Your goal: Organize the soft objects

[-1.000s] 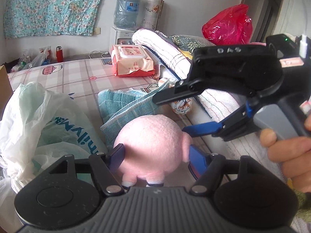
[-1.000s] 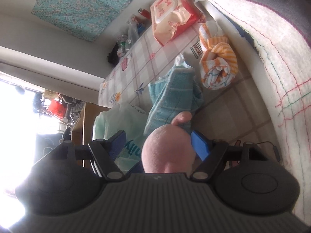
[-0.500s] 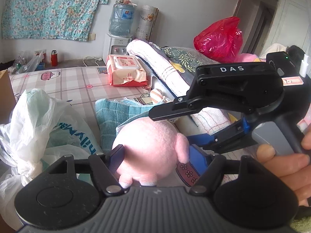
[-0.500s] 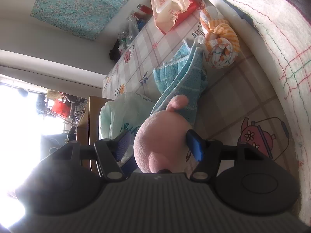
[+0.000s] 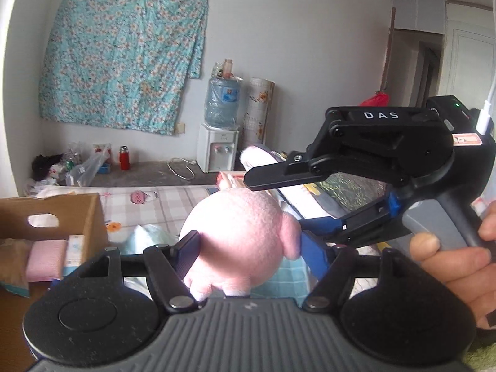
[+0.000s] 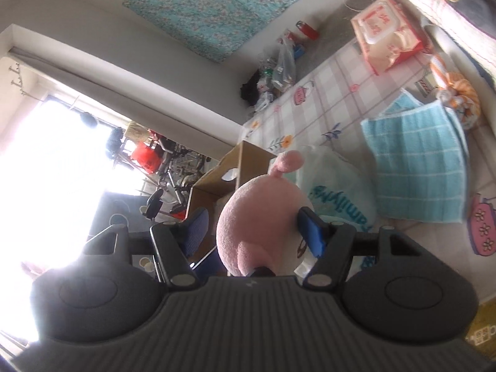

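The pink plush toy (image 5: pixel 238 235) sits between the fingers of the left hand-held gripper (image 5: pixel 248 245), closed in on its round body from both sides and holding it up off the bed. The right hand-held gripper (image 5: pixel 297 198) reaches in from the right across the same toy: one black finger lies over its top, the blue-padded one runs under its right flank. In the right wrist view the toy (image 6: pixel 263 226) fills the gap of that gripper (image 6: pixel 259 228), one pad against it and the other seeming to stand a little off, so this one is partly open and probably not carrying the load; I cannot tell for certain.

What the next move turns on is the cardboard box (image 5: pixel 62 214), which lies to the left and lower than the toy, its open top already showing a pink folded cloth (image 5: pixel 46 260) inside. The left gripper is nearer to it. The toy is nearly round, its feet toward the left gripper's body and a small ear (image 6: pixel 286 162) pointing away.

Between toy and box lies a white plastic bag (image 6: pixel 334 192), low enough, I judge, to pass over. A blue towel (image 6: pixel 418 167), an orange-striped rolled cloth (image 6: pixel 458 96) and a wet-wipes pack (image 6: pixel 384 34) stay further right on the bed (image 6: pixel 328 108).
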`<state>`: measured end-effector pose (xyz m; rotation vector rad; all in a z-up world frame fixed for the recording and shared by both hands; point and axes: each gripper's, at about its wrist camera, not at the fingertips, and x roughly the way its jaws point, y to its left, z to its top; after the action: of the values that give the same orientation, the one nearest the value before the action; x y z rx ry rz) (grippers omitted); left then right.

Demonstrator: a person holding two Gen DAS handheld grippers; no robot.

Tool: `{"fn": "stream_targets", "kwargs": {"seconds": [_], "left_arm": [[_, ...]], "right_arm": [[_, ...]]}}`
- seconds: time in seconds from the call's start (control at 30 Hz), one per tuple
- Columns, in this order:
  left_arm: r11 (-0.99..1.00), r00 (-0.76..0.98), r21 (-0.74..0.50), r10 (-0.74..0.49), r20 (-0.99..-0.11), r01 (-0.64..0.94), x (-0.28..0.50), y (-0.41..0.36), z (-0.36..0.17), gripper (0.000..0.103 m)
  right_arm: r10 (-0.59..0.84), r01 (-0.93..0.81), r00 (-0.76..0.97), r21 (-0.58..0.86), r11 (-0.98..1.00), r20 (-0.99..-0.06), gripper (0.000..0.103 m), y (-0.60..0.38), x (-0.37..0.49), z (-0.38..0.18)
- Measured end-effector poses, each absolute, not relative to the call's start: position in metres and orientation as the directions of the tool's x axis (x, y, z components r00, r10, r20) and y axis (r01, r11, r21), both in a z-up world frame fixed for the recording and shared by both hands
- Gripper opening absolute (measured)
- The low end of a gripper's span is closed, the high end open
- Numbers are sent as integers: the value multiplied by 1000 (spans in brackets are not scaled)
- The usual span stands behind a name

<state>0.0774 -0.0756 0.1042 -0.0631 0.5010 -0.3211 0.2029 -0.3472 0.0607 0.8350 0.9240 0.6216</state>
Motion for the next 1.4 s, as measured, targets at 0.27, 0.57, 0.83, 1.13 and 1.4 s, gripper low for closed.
{"fn": "stream_targets", "kwargs": {"seconds": [0.27, 0.57, 0.83, 1.13, 1.4], "left_arm": [[986, 874, -132, -152, -461, 102, 73, 6, 130, 72], [957, 765, -285, -145, -628, -52, 108, 116, 94, 71], [867, 624, -463, -259, -737, -186, 135, 190, 33, 68], [865, 613, -414, -169, -772, -283, 141, 211, 21, 68], [940, 638, -176, 54, -769, -292, 134, 201, 38, 68]], "right_arm": [[861, -227, 337, 855, 466, -380, 69, -239, 226, 94], [835, -227, 151, 804, 550, -529, 73, -100, 251, 75], [737, -165, 73, 721, 673, -672, 74, -31, 268, 27], [730, -176, 71, 712, 680, -680, 75, -7, 275, 18], [722, -193, 77, 700, 687, -687, 74, 2, 278, 12]]}}
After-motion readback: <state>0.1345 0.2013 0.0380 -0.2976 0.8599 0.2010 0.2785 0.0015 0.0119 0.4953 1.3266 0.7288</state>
